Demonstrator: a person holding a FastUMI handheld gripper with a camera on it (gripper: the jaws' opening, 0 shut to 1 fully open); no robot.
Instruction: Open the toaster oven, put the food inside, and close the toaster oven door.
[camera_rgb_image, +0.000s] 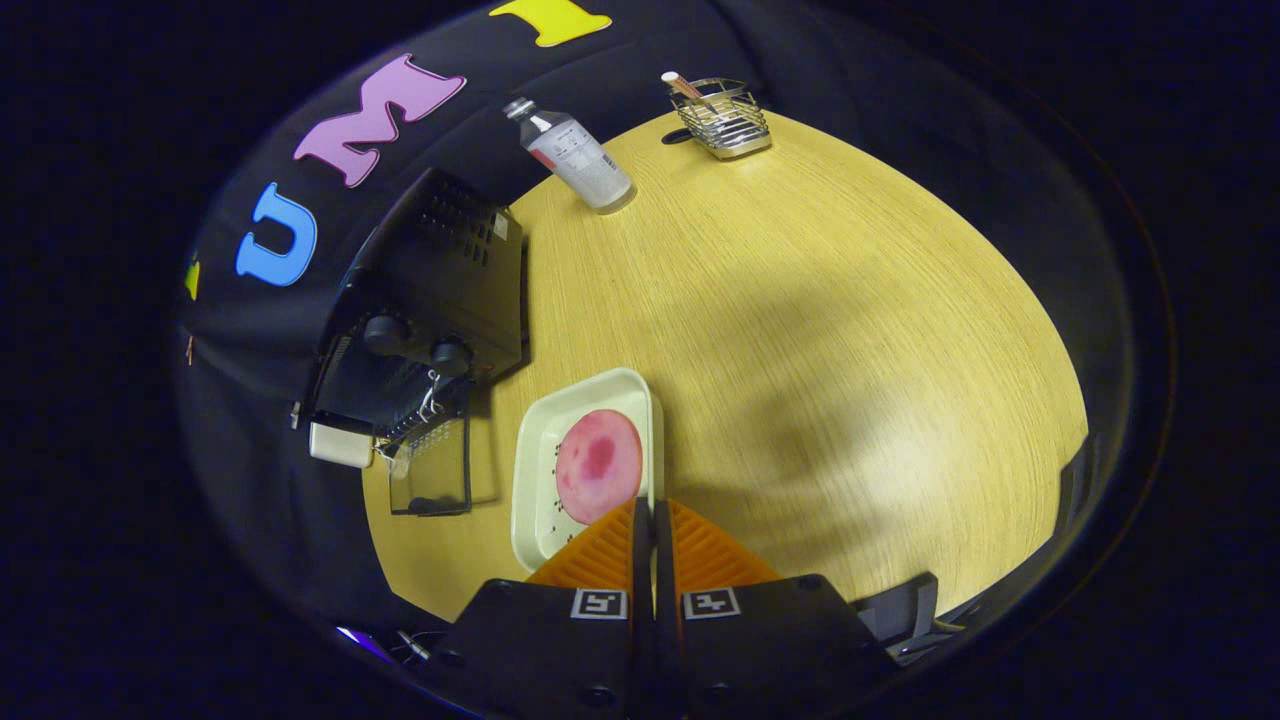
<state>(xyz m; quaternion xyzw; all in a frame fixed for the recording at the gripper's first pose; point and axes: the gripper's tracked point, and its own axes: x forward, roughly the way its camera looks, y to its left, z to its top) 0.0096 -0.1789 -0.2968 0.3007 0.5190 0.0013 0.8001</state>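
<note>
With the oven (440, 270) door (432, 470) hanging open at the bench's left edge, the gripper (652, 520), its 2 fingers pressed together over the tray (585, 400) rim, is needing to spread before pinching it.

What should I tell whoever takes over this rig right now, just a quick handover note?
Hand-held gripper: fingers pressed together over the near edge of the white tray; whether they pinch its rim is unclear.
Pink food lies on the tray, on the table beside the toaster oven.
Done: oven door is down, open.
Left: put the food inside, close the door.
</note>
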